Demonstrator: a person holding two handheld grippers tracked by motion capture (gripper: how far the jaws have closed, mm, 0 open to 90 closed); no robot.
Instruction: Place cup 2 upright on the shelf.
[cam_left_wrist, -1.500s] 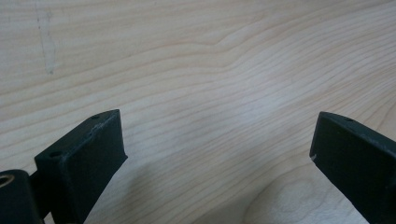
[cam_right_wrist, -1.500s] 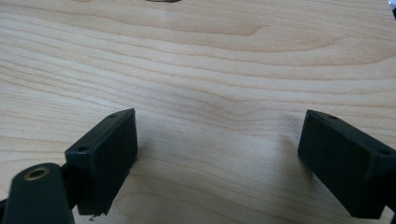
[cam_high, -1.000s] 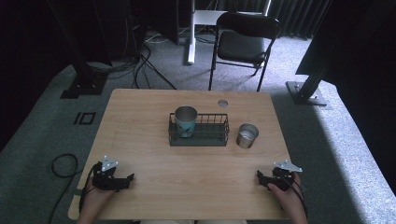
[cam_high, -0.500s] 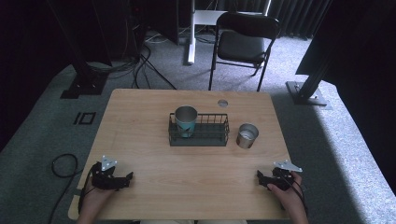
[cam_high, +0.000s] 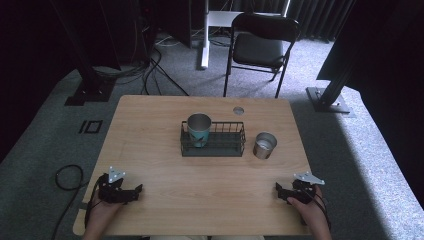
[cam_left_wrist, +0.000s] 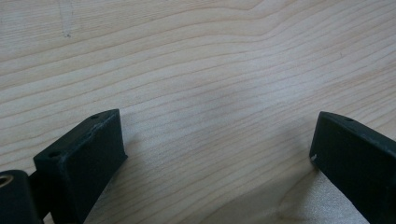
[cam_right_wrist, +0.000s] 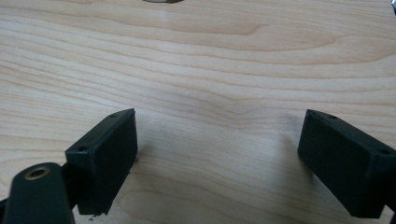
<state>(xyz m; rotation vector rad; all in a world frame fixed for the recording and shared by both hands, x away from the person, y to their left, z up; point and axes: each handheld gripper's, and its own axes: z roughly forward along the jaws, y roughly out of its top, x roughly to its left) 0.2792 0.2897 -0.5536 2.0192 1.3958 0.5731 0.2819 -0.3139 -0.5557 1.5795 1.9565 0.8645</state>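
A black wire basket (cam_high: 214, 142) stands at the middle of the wooden table (cam_high: 150, 130), and a teal-sided metal cup (cam_high: 199, 129) stands upright in its left end. A second, plain metal cup (cam_high: 264, 145) stands on the table just right of the basket. My left gripper (cam_high: 136, 190) rests on the table near the front left corner, open, with bare wood between its jaws (cam_left_wrist: 219, 154). Near the front right corner lies my right gripper (cam_high: 279, 190), also open over bare wood (cam_right_wrist: 217, 149). Both are far from the basket and cups.
A round cable hole (cam_high: 238, 110) sits near the table's far edge. Behind the table stands a black folding chair (cam_high: 262, 45). Dark stands and cables lie on the grey carpet to the left, and a metal foot (cam_high: 327, 100) to the right.
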